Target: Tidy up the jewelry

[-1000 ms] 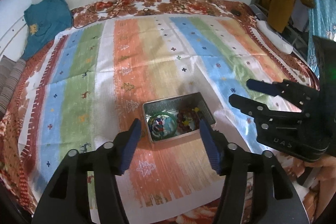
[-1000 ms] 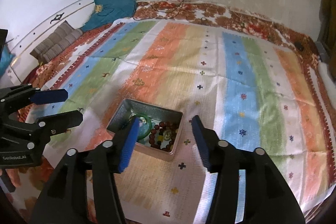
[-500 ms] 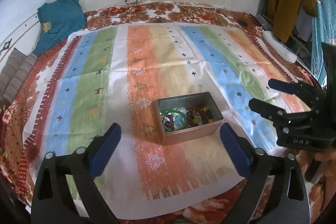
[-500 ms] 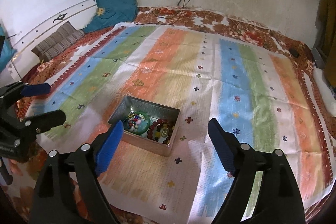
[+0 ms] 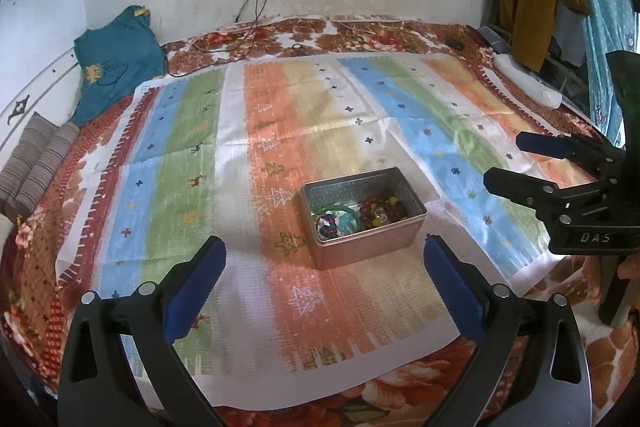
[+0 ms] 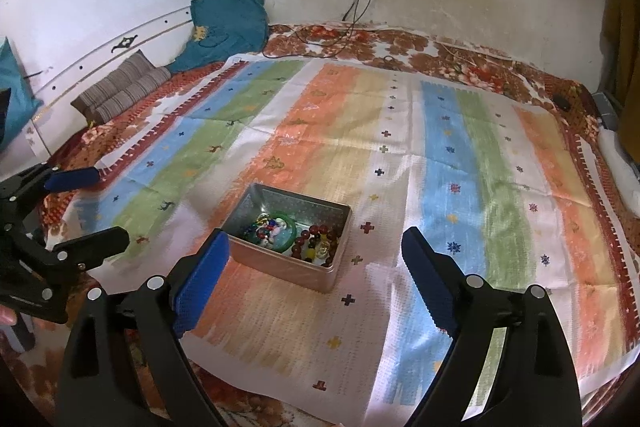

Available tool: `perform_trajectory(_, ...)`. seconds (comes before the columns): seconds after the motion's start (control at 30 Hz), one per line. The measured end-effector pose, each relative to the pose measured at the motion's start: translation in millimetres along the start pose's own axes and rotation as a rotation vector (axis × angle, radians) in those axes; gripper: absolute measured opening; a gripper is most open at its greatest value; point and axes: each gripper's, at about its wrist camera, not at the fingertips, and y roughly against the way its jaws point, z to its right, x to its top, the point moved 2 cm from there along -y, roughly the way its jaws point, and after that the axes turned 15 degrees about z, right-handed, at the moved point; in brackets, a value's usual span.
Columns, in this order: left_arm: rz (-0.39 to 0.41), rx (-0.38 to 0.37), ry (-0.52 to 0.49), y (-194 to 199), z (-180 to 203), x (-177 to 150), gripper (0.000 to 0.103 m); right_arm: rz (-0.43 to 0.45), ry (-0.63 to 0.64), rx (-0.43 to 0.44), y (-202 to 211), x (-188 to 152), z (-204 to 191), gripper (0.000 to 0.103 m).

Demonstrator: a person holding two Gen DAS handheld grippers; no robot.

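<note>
On the striped mat: a metal tin [image 5: 362, 217] sits lidless near the middle of the striped mat [image 5: 256, 187], which keeps its contents reachable from above.
Tin contents: a green bangle [image 5: 335, 218] lies at one end over some small coloured bead pieces [image 5: 329, 227]; a dark red bead bracelet [image 5: 380, 211] lies at the other end. All the jewelry in view is inside the tin; none shows on the mat around it.
Sorting inside: bangle and bracelet lie side by side, touching or nearly so, which reads as a rough grouping; there are no dividers.
Left gripper [image 5: 324, 285]: held low on the near side of the tin, jaws spread wide with nothing between the blue pads, the tin framed in the gap but apart from them.
Right gripper [image 6: 316, 281]: also on the near side, jaws spread wide and empty; its left pad [image 6: 202, 281] sits visually just before the tin's near corner, contact not clear.
Stage: the scene fits either pieces about to be lifted out for sorting, or pieces gathered in and both tools drawn clear.
Handling: beads on cord will sag and slide, so a pinch on a single strand would likely suit them better than a scoop.
Surroundings: a teal garment [image 5: 114, 61] and a striped cushion [image 5: 38, 159] lie well apart at the mat's far edge.
</note>
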Motion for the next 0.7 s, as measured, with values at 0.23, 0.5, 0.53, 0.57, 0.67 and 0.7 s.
perform_trajectory(0.23,0.006,-0.011,-0.006,0.9,2.0,-1.8,0.097,0.008,0.017,0.005,6.2,-3.2,-3.3,0.088)
perform_trajectory(0.5,0.014,0.0,-0.03,2.7,5.2,-4.5,0.097,0.015,0.019,0.017,10.1,-4.4,-3.7,0.088)
perform_trajectory(0.53,0.015,0.0,-0.03,3.2,5.5,-4.2,0.097,0.015,0.019,0.019,10.2,-4.5,-3.7,0.088)
perform_trajectory(0.57,0.015,0.0,-0.029,2.9,5.0,-3.6,0.097,0.016,0.018,0.018,10.3,-4.5,-3.5,0.088)
perform_trajectory(0.67,0.013,0.003,-0.029,3.0,4.6,-3.6,0.097,0.016,0.017,0.022,10.6,-5.4,-3.1,0.088)
perform_trajectory(0.7,0.015,0.004,-0.03,3.0,4.4,-3.6,0.097,0.015,0.018,0.022,10.5,-6.1,-3.3,0.088)
